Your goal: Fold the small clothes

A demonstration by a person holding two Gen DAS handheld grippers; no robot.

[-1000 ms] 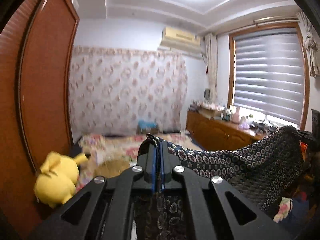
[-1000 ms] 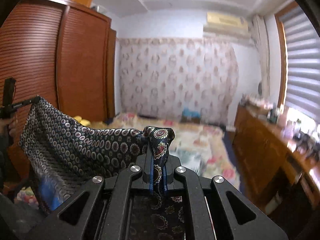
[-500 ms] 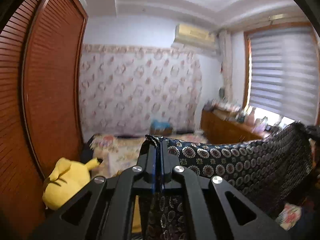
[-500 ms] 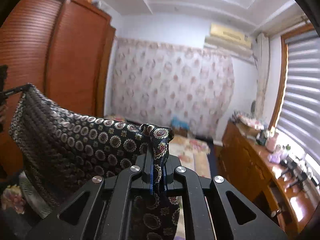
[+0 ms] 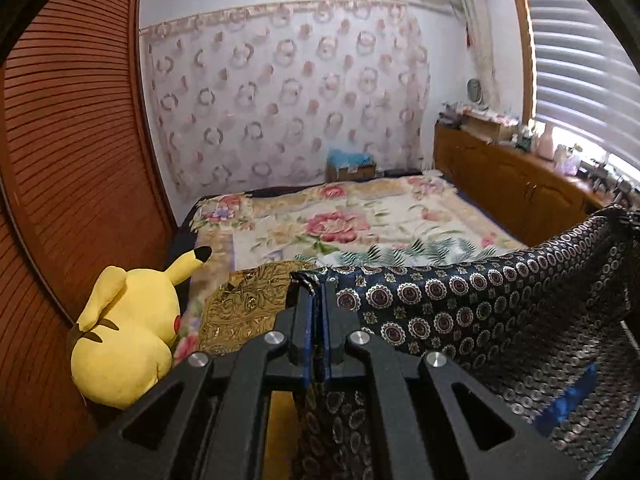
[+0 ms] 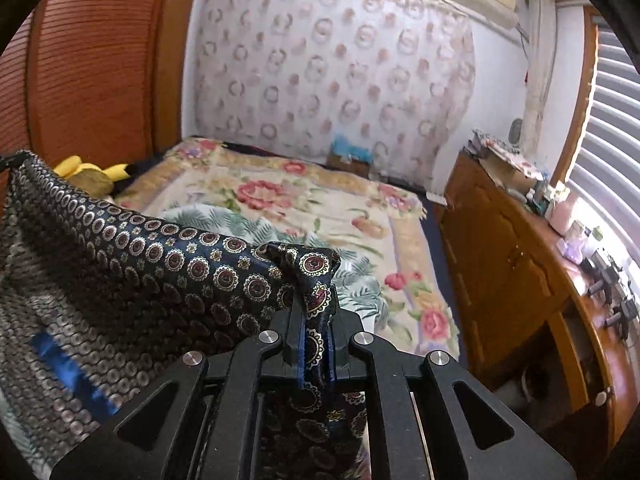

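While the cloth [image 5: 460, 312] hangs in the air above the bed [image 5: 360, 220], its top edge runs as one taut line from one gripper to the other, and that line is what the next move depends on.

At the left end, the left gripper [image 5: 316, 312] has its fingers pressed together on one top corner; only a sliver of fabric shows above the blue pads. From that wrist view the edge runs off to the right and rises slightly toward the far corner, with the rest of the cloth dropping below it as a loose sheet. A yellow plush [image 5: 128, 332] sits on the left side of the bed, by the wardrobe [image 5: 72, 160], and a gold cloth [image 5: 248, 304] lies just beyond the left gripper's tips.

At the right end, the right gripper [image 6: 314, 320] is pinched on the other top corner, where a bunched fold of fabric sticks up above the fingers. From here the edge runs away to the left.

So the long axis lies side to side, crosswise to both pairs of fingers, and neither hand is nearer: each holds an end. I judge the cloth is spread for a fold, either by lowering it flat on the bed ahead or by bringing the two corners together.
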